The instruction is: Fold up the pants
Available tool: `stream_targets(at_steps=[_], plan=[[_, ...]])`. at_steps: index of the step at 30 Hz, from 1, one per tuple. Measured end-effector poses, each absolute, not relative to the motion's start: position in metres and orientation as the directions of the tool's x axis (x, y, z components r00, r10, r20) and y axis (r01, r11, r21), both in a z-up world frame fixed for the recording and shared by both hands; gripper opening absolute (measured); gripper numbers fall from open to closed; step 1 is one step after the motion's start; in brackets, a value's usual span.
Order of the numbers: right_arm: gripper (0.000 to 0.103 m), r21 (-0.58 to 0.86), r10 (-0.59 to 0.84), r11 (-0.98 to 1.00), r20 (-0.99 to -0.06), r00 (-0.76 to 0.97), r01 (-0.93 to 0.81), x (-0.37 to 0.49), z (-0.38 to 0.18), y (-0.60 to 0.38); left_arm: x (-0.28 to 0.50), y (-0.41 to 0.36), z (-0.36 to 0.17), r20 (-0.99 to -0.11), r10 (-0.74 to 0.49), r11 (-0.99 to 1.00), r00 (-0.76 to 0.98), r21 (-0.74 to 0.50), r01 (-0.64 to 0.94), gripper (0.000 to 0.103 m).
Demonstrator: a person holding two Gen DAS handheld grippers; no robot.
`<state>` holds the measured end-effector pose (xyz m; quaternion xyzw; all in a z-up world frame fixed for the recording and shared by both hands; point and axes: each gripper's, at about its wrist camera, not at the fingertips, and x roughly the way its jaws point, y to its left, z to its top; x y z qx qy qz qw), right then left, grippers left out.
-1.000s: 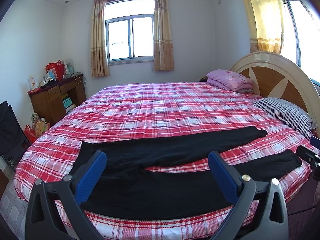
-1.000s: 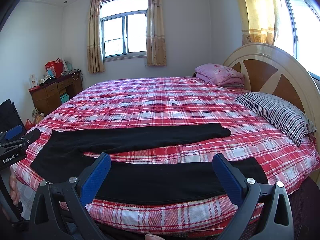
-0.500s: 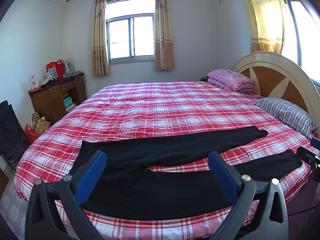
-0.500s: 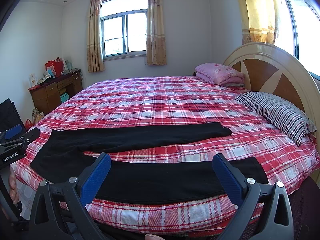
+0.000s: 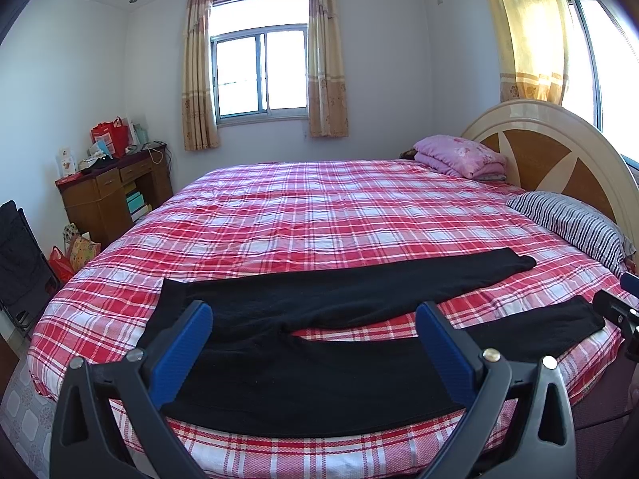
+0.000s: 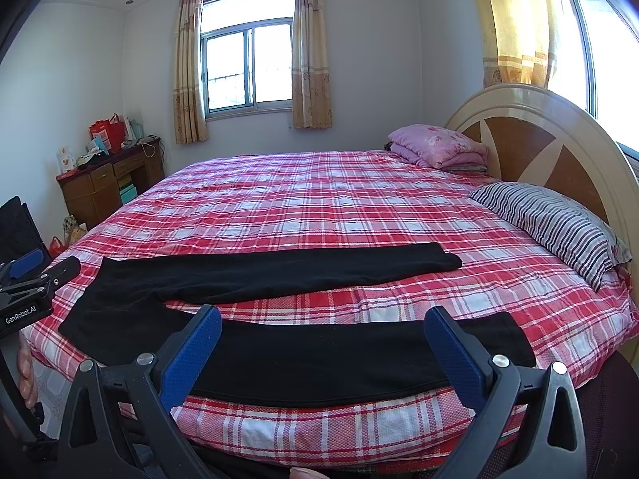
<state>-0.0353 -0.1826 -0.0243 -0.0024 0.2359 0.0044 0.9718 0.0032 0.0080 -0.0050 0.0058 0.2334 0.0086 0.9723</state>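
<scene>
Black pants (image 5: 319, 363) lie flat along the near edge of the bed, waist at the left, both legs stretched to the right and spread apart. They also show in the right wrist view (image 6: 319, 355). My left gripper (image 5: 313, 343) is open and empty, held in front of the waist end. My right gripper (image 6: 323, 347) is open and empty, held in front of the near leg. Each gripper shows at the edge of the other's view, the right one (image 5: 617, 311) and the left one (image 6: 32, 287).
The bed (image 6: 339, 207) has a red plaid cover, a striped pillow (image 6: 559, 223), folded pink bedding (image 6: 439, 145) and a curved headboard (image 6: 551, 135) at the right. A wooden desk (image 5: 116, 191) and bags stand at the left wall. A black chair (image 5: 20, 263) is at the far left.
</scene>
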Motion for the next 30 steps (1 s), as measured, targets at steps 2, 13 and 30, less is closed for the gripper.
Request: stream_targets(at_steps=[2, 13, 30], plan=[[0.102, -0.003, 0.007, 1.0, -0.461, 0.887, -0.01, -0.035, -0.025, -0.183, 0.004, 0.007, -0.005, -0.456, 0.02, 1.0, 0.89, 0.015, -0.014, 0.103], [0.102, -0.004, 0.007, 1.0, -0.467, 0.884, -0.011, -0.033, -0.026, -0.183, 0.005, 0.007, -0.007, -0.46, 0.02, 1.0, 0.888, 0.017, -0.014, 0.103], [0.102, -0.05, -0.053, 0.998, -0.514, 0.856, 0.031, 0.001, -0.057, -0.19, 0.043, 0.01, -0.04, -0.514, 0.038, 0.999, 0.857, 0.052, -0.013, 0.103]])
